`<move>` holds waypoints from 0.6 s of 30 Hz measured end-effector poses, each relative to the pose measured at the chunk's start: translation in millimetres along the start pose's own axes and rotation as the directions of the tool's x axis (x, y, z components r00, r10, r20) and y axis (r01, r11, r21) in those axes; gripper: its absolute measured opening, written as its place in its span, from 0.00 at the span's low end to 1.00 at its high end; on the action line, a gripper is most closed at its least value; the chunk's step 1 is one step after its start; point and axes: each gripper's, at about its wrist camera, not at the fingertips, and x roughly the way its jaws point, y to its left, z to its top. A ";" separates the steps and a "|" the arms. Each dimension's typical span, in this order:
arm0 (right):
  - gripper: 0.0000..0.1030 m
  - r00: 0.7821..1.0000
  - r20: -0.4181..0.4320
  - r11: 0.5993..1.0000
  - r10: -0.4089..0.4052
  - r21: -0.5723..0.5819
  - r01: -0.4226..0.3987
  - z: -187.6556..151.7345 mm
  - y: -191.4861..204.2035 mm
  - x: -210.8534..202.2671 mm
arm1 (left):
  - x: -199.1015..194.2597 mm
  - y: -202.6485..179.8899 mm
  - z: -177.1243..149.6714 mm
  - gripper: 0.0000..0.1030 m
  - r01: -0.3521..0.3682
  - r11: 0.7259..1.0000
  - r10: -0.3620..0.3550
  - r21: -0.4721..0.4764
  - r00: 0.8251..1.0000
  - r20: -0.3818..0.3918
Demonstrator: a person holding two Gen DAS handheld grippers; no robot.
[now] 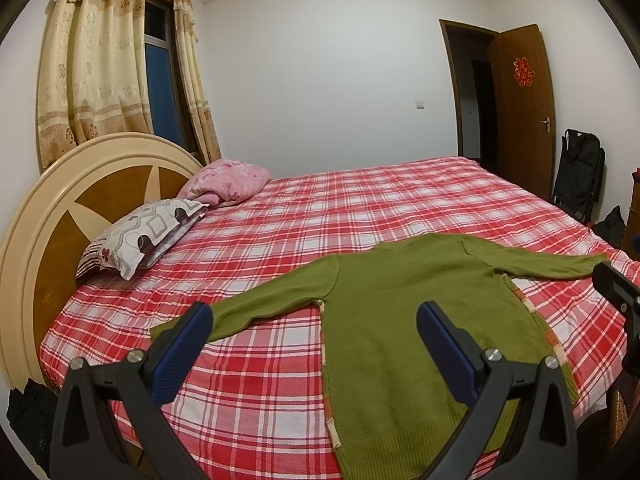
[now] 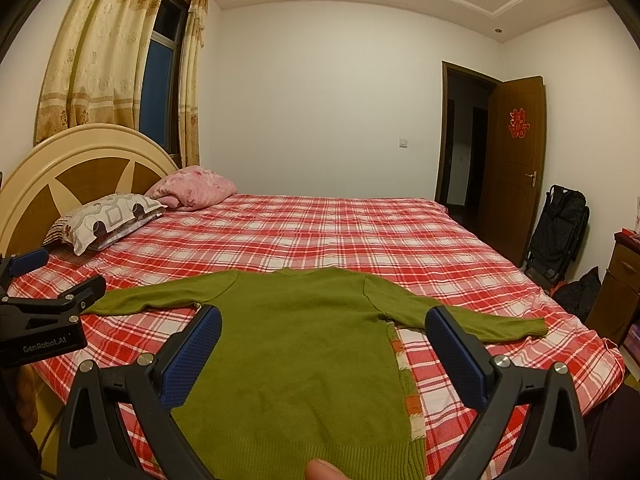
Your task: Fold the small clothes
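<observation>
Green sweater lies flat on the bed, sleeves spread, ready for folding. Left claw and right claw hover above its hem, both spread and empty

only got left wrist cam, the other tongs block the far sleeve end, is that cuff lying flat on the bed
observer: yes. In the right wrist view the sweater's cuff lies flat and unfolded on the plaid sheet.
operator: right tongs open?
observer: the right tongs are open over the sweater body, gripping nothing.
operator: anything by the hem
observer: a fingertip shows at the frame's bottom edge, in front of the hem.
</observation>
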 end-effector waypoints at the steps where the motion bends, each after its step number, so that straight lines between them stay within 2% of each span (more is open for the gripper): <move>1: 0.99 1.000 -0.003 1.000 0.000 -0.001 0.000 -0.5 0.0 0.8 | 0.7 -0.2 -0.7 1.00 0.000 1.000 0.000 0.000 1.000 -0.002; 18: 0.99 0.997 -0.075 1.000 -0.012 0.008 0.013 -18.8 -7.4 28.8 | 36.1 -10.0 -19.6 1.00 0.009 1.000 -0.007 0.027 0.996 -0.088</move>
